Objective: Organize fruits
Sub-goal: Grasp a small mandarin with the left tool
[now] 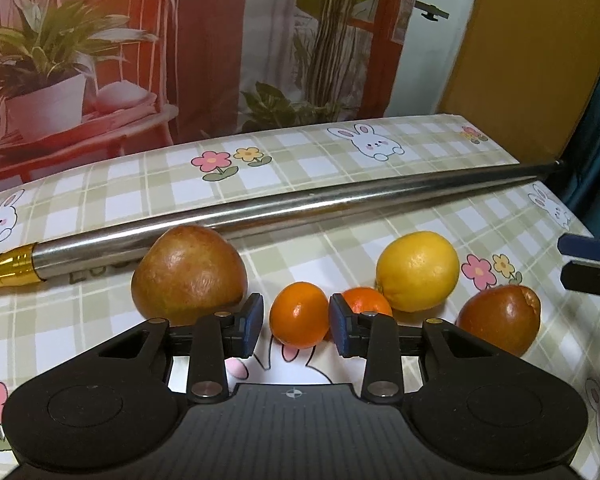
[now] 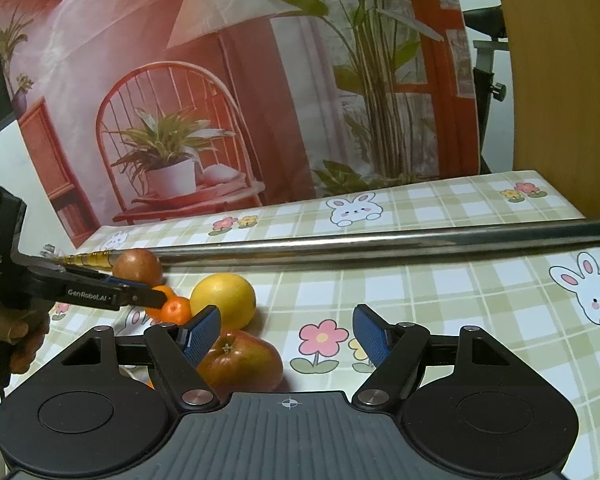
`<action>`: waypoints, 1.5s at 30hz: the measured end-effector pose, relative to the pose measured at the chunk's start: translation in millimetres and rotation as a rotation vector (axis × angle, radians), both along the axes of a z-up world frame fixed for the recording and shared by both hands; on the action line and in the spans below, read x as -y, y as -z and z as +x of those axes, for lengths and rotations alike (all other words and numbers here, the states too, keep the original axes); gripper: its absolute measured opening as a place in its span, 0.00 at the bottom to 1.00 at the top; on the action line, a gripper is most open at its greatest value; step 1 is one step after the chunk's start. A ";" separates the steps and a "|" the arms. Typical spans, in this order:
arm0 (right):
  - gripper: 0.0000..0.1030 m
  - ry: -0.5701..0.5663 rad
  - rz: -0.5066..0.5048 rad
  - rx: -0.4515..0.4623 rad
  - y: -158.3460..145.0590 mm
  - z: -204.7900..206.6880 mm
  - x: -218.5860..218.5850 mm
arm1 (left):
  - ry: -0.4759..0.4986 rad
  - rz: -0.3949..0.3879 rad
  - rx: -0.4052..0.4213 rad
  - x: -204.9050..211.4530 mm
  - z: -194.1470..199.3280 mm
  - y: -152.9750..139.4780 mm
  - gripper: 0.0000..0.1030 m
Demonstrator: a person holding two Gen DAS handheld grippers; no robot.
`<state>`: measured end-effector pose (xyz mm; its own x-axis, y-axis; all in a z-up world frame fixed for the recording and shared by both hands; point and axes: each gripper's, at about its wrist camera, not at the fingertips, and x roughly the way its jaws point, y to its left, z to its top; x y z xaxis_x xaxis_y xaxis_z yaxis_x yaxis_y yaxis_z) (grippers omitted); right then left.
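Left gripper (image 1: 296,322) jaws flank a tangerine (image 1: 299,315) unclamped; right gripper (image 2: 287,334) jaws wide.

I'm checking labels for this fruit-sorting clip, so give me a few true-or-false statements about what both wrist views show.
1. The left gripper has its blue pads either side of a small orange tangerine. True.
2. The right gripper is shut on the round yellow citrus fruit. False: its jaws stand open around nothing.
3. A long shiny metal tube with a gold end lies behind the fruits on the checked bunny tablecloth. True.
4. Only one small orange tangerine is on the table. False: a second tangerine sits beside the first.
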<state>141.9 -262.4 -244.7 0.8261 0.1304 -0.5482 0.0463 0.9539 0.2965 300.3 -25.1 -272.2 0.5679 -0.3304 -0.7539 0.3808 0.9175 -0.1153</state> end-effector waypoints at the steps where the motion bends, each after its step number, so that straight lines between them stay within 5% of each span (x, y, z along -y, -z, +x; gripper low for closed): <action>1: 0.68 0.002 0.000 -0.001 0.2 0.1 0.0 | 0.000 -0.008 -0.006 -0.4 1.8 1.0 0.38; 8: 0.68 0.004 0.005 -0.005 0.6 0.7 0.9 | -0.030 -0.111 -0.068 -9.7 10.3 7.6 0.34; 17: 0.68 0.007 0.008 -0.003 1.1 0.4 3.3 | -0.025 -0.013 -0.042 -19.1 -24.1 -0.6 0.34; 31: 0.68 0.006 0.012 -0.014 2.4 0.3 2.3 | -0.034 0.010 -0.082 -22.2 -33.7 9.7 0.35; 45: 0.69 -0.073 0.032 -0.064 8.6 14.6 -11.3 | -0.115 -0.087 0.037 -35.6 -66.1 -22.2 0.34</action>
